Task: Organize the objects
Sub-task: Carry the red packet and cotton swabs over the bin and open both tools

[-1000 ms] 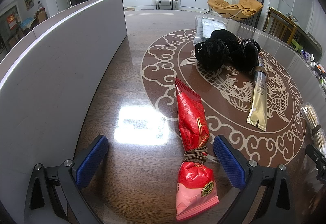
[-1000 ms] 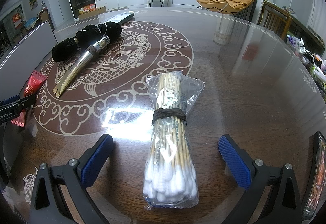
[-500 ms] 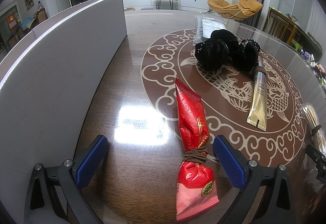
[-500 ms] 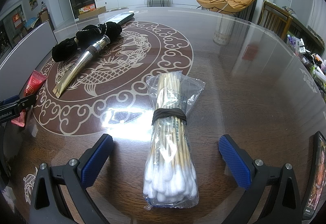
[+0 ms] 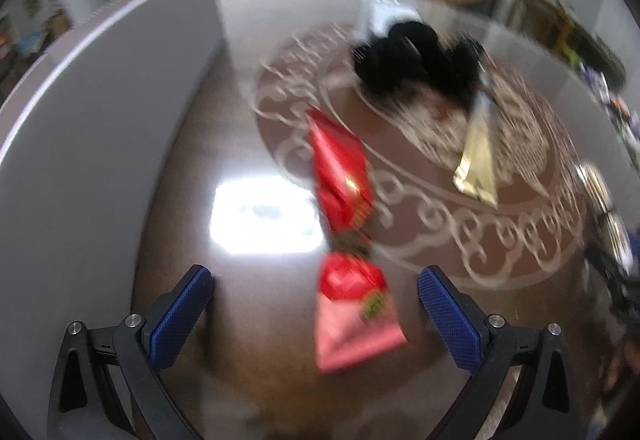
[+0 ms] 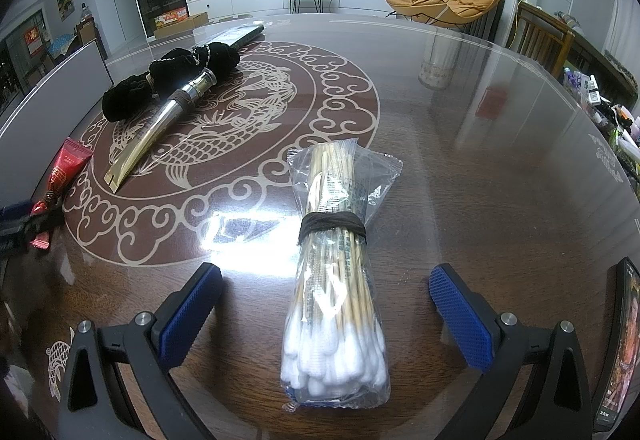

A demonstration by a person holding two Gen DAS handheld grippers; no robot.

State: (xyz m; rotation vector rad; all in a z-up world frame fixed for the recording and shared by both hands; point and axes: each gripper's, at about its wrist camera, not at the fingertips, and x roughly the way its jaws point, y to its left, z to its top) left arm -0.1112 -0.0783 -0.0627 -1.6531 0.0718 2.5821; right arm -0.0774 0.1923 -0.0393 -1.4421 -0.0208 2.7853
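The left wrist view is motion-blurred. In it a red snack packet (image 5: 340, 176), tied with a brown band, lies on the dark table and reaches down between the blue pads of my left gripper (image 5: 314, 276), which is open and holds nothing. My right gripper (image 6: 326, 280) is open too, its pads on either side of a clear bag of cotton swabs (image 6: 336, 268) bound by a dark band, without touching it. A gold tube (image 6: 160, 128) and black velvet pieces (image 6: 172, 80) lie further back on the table's round pattern.
A tall white box wall (image 5: 100, 120) runs along the left side of the table. A flat clear packet (image 6: 236, 36) lies at the far end. A phone (image 6: 618, 352) sits at the right edge. Chairs stand beyond the table.
The left gripper has started moving: its view is blurred and the red packet sits higher and more to the left in frame. The right gripper and the swab bag have not moved.
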